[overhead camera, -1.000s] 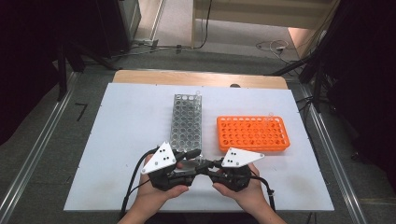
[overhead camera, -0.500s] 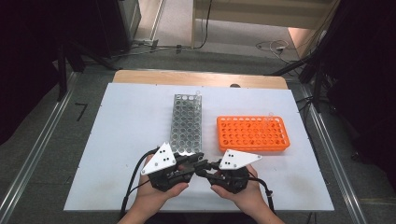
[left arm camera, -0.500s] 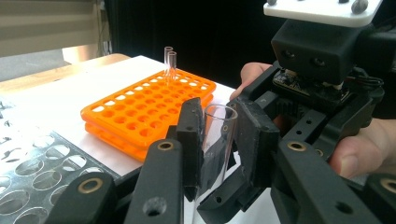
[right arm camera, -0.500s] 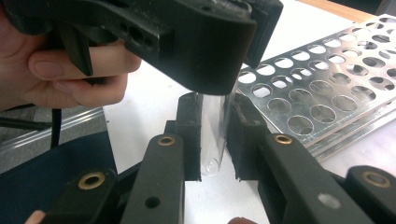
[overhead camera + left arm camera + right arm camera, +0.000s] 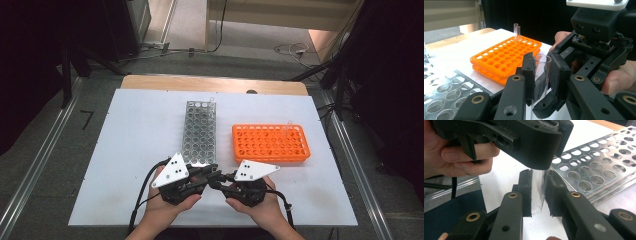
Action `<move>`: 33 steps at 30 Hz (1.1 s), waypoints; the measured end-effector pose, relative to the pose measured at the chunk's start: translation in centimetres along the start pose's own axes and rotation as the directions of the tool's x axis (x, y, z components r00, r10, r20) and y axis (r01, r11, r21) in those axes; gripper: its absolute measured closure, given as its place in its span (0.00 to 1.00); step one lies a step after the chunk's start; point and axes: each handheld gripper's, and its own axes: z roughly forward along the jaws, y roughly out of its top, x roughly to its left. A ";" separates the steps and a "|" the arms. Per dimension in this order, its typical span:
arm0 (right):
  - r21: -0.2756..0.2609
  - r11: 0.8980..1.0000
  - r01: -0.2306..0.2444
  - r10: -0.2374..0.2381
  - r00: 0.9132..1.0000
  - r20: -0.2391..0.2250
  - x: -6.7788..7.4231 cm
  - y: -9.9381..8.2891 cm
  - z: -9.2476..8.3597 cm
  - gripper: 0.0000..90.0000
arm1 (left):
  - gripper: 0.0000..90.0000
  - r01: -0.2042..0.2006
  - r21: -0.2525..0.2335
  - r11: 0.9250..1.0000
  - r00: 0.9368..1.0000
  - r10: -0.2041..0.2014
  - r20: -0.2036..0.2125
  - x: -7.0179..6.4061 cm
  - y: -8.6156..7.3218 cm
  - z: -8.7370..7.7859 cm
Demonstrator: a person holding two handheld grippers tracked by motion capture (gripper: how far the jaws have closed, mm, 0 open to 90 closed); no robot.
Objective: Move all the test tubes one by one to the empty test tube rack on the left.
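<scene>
Clear glass test tube point(image 5: 541, 75), upright, clamped between both my grippers for handover: left gripper point(image 5: 543, 75) pinching near its mouth, right gripper point(image 5: 537, 195) closed lower down; racks nearby.

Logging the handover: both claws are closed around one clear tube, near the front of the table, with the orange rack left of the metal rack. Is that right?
One slip: the orange rack sits right of the metal rack, as the high view shows. The rest stands: the left claw and right claw both close around the clear tube near the table's front.
</scene>
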 end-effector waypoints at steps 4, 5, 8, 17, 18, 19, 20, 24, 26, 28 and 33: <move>0.001 1.000 -0.006 0.006 1.000 0.002 0.0 0.0 0.0 0.82 | 0.84 0.003 0.000 1.000 1.000 -0.003 -0.004 0.0 0.0 0.1; 0.001 1.000 -0.006 0.006 1.000 0.006 0.0 0.0 0.0 0.82 | 0.84 0.005 0.002 1.000 1.000 -0.005 -0.003 0.1 0.0 0.0; -0.001 1.000 -0.014 0.014 1.000 0.001 -0.1 0.0 -0.1 0.77 | 0.84 0.011 -0.006 1.000 1.000 -0.011 0.001 0.2 0.1 0.0; -0.044 0.998 -0.037 0.037 0.999 -0.007 -1.0 -0.2 -1.1 0.51 | 0.84 0.014 -0.013 1.000 1.000 -0.014 -0.010 0.7 0.4 0.1; -0.045 0.998 -0.041 0.041 0.999 -0.005 -1.1 -0.2 -1.3 0.45 | 0.84 0.011 -0.013 1.000 1.000 -0.011 -0.012 0.7 0.5 0.1; -0.045 0.998 -0.044 0.044 0.999 0.005 -1.2 -0.3 -1.4 0.40 | 0.84 0.013 -0.015 1.000 1.000 -0.013 -0.014 0.8 0.6 0.1; -0.046 0.998 -0.039 0.040 0.999 0.025 -1.3 -0.4 -1.6 0.36 | 0.84 0.012 -0.017 1.000 1.000 -0.012 -0.016 0.9 0.7 0.0; -0.053 0.998 -0.042 0.046 0.997 0.062 -1.8 -0.6 -2.4 0.22 | 0.84 0.006 -0.028 1.000 0.999 -0.007 -0.031 1.4 1.1 -0.3; -0.054 0.997 -0.050 0.054 0.996 0.075 -2.1 -0.8 -3.0 0.15 | 0.84 0.009 -0.033 0.999 0.999 -0.010 -0.034 1.7 1.4 -0.4; -0.045 0.998 -0.049 0.053 0.995 0.088 -2.4 -1.1 -3.4 0.05 | 0.84 0.006 -0.039 0.999 0.999 -0.008 -0.040 2.0 1.5 -0.4; -0.041 0.996 -0.081 0.083 0.994 0.066 -3.2 -2.3 -5.0 0.00 | 0.84 0.008 -0.045 0.999 0.998 -0.010 -0.062 3.0 2.0 -0.5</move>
